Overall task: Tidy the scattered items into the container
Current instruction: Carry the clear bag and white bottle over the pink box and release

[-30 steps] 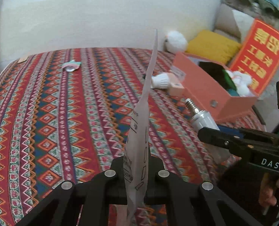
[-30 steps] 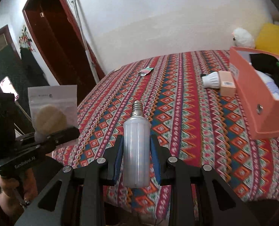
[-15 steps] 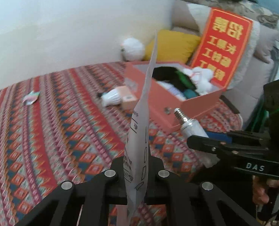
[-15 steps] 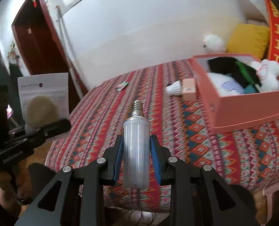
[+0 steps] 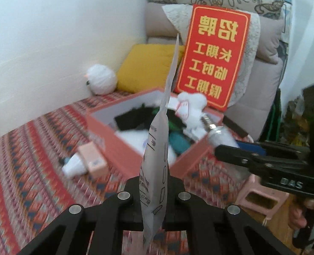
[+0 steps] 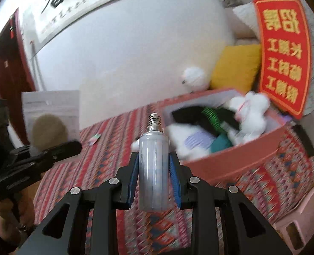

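Closer now than a second ago, the orange box (image 5: 123, 148) fills my left wrist view past my left tool (image 5: 154, 182) pinching the clear packet (image 5: 157, 148) edge-on, while the right wrist view has my right tool (image 6: 154, 170) clamped on the bulb (image 6: 154, 159), above the bed's near edge.

1. Red sign (image 5: 214, 55) with yellow characters, propped upright behind the bed.
2. Yellow cushion (image 5: 148, 70) beside it, against the wall.
3. White fluffy ball (image 5: 101, 79) near the cushion.
4. Calligraphy scroll (image 6: 89, 2) high on the wall.
5. Pink stool (image 6: 297, 229) at the bed's corner.
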Available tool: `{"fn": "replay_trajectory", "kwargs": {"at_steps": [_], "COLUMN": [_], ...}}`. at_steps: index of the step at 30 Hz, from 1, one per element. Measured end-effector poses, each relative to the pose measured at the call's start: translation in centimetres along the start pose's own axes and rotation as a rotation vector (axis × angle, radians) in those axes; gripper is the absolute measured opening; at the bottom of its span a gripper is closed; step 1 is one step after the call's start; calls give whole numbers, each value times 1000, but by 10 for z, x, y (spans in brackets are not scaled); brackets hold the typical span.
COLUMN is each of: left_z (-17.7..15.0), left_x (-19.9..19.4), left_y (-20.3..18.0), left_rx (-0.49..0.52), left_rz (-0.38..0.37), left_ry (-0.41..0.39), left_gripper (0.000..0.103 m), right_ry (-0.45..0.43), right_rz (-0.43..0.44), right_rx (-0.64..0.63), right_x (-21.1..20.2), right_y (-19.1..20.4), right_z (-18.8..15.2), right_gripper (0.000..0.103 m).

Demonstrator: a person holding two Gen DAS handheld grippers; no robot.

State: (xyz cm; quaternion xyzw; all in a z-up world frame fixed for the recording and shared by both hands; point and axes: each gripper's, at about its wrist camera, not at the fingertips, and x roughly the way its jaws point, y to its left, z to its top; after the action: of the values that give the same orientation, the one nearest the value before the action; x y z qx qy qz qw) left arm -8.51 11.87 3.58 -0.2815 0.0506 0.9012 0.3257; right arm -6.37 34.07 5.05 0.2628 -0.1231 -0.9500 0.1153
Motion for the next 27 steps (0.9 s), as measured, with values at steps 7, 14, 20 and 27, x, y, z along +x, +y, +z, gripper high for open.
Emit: {"fn": "replay_trajectory", "kwargs": {"at_steps": [7,14,20,27], "left_z": [79,130,103,65], "left_x": [92,221,298,254], "left_y": [13,38,68,98], "left_rx": [9,-10,-104,-184], "left_rz": [-48,-77,-111,-47], "left_ry": [-5,84,231,211], "left_gripper": [3,12,93,93], "right_ry": [-125,-116,1,21], "right_rz": [-99,-118,-202,-235], "right_rx": [-19,-16,93,97], "right_x": [16,113,194,173], "right_y": [-49,-105,-158,-149], "right_z": [72,132,120,92], "right_gripper": [30,30,86,87]}}
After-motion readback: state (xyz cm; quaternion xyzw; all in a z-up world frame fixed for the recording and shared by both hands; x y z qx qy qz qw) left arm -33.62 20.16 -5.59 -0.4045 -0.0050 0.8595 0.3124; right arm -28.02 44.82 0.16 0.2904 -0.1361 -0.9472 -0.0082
